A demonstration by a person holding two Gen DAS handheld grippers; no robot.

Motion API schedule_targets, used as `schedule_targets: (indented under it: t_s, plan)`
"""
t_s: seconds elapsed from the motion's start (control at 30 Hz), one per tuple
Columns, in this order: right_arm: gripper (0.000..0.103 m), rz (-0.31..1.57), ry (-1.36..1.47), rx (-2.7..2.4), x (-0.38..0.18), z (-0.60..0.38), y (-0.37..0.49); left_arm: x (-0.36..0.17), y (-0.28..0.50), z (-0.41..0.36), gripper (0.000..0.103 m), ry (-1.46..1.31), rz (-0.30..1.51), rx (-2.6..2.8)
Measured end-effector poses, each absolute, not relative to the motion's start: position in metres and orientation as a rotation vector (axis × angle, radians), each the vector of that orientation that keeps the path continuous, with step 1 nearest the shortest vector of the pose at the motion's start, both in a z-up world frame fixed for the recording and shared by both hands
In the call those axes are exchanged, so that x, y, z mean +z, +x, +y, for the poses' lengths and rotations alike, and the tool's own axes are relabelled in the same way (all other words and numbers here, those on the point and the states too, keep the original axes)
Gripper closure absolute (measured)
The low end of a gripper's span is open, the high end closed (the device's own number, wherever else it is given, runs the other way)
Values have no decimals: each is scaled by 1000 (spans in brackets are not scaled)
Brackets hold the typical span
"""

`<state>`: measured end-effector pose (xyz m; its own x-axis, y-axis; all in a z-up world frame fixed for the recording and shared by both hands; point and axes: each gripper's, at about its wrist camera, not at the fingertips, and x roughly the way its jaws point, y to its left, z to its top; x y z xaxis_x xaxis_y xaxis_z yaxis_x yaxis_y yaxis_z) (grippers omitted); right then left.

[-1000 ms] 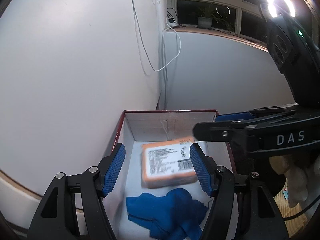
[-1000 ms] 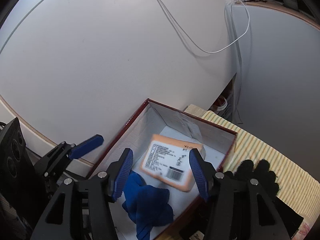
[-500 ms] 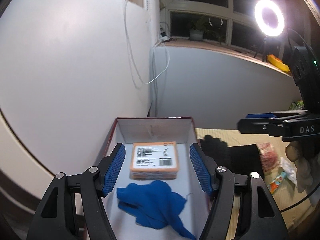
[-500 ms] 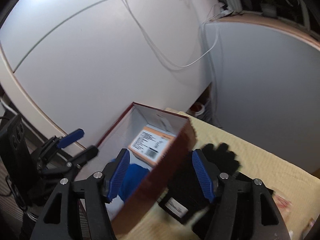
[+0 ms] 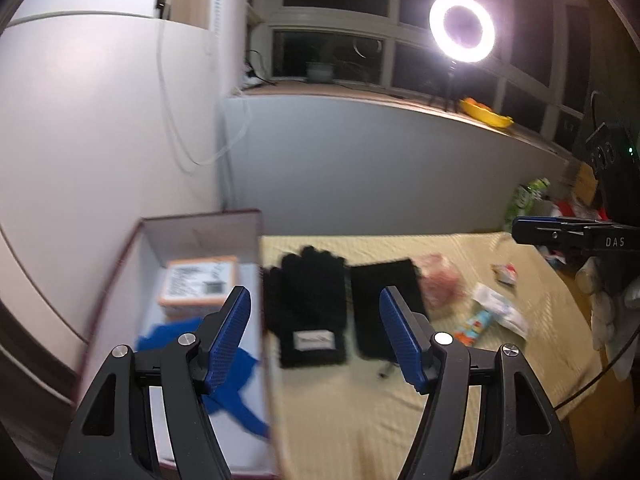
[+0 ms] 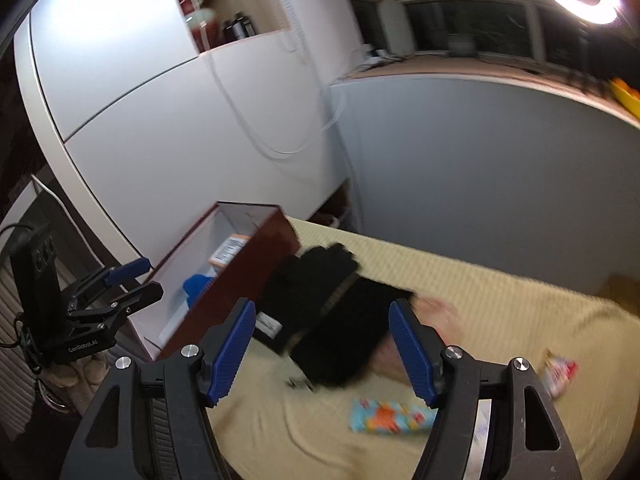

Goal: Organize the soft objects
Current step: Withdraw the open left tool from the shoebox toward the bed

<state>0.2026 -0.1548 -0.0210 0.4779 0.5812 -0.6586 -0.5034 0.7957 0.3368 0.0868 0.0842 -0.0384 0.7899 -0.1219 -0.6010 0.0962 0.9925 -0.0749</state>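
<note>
A dark red box (image 5: 256, 236) stands at the left of the yellow mat (image 5: 360, 408). In it lie an orange tissue pack (image 5: 198, 286) and a blue cloth (image 5: 240, 404). Two black gloves (image 5: 308, 304) lie on the mat just right of the box; they also show in the right wrist view (image 6: 320, 308). My left gripper (image 5: 316, 334) is open and empty, above the box's right wall and the gloves. My right gripper (image 6: 324, 352) is open and empty above the gloves. The box shows in the right wrist view (image 6: 248, 264), with the left gripper (image 6: 120, 284) beyond it.
A pink packet (image 5: 440, 280), a white packet (image 5: 500, 312) and a colourful snack packet (image 6: 388, 418) lie on the mat to the right. White walls stand behind the box. A ring light (image 5: 462, 28) shines at the window. The right gripper shows at the right edge (image 5: 560, 234).
Both grippers have drawn back from over the box and swung right. The gloves and packets on the mat have come into view. Both stayed open and empty.
</note>
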Motion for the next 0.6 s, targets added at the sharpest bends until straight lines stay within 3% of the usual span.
schedule_targets:
  t_s: [0.6]
  plan:
    - [37, 974, 260, 445, -112, -302, 145, -112, 58, -16, 36, -142, 773, -326]
